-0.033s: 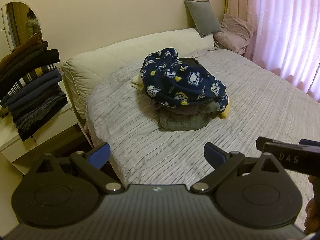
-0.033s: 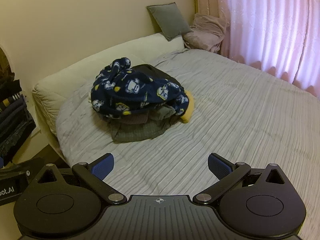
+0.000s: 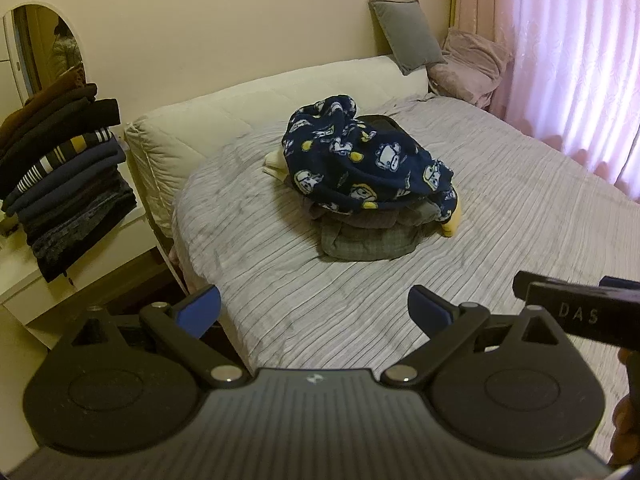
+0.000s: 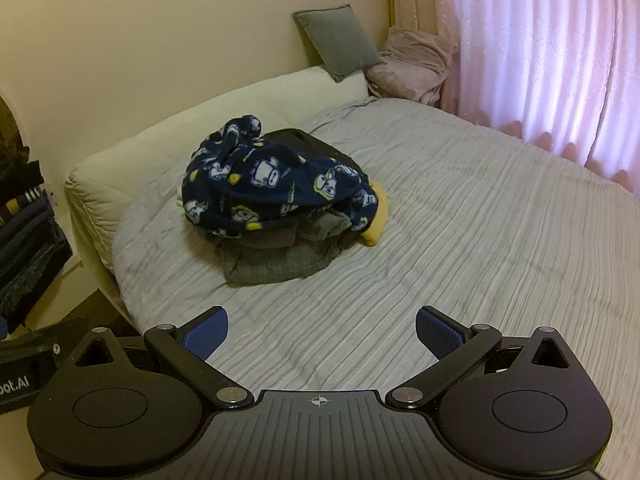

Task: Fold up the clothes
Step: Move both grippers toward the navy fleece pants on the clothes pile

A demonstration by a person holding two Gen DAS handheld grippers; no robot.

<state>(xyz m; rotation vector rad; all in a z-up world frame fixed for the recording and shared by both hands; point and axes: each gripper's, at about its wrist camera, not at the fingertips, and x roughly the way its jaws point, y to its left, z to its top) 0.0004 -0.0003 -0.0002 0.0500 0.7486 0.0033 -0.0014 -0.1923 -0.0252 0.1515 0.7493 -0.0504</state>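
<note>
A heap of unfolded clothes lies in the middle of the bed (image 3: 320,304). On top is a navy fleece garment (image 3: 368,164) with a white and yellow cartoon print, also in the right wrist view as the navy fleece (image 4: 272,184). Grey garments (image 3: 368,240) lie under it, and a yellow piece (image 3: 452,224) sticks out on the right. My left gripper (image 3: 316,308) hovers open over the bed's near edge, well short of the heap. My right gripper (image 4: 322,330) is open too, with nothing between its fingers, beside the left one.
A tall stack of folded dark clothes (image 3: 60,184) sits on a white dresser (image 3: 48,292) at the left, below a mirror (image 3: 40,48). A cream bolster (image 3: 240,116), grey cushion (image 3: 408,34) and pink blanket (image 3: 468,64) line the bed's far side. Pink curtains (image 3: 580,60) hang at the right.
</note>
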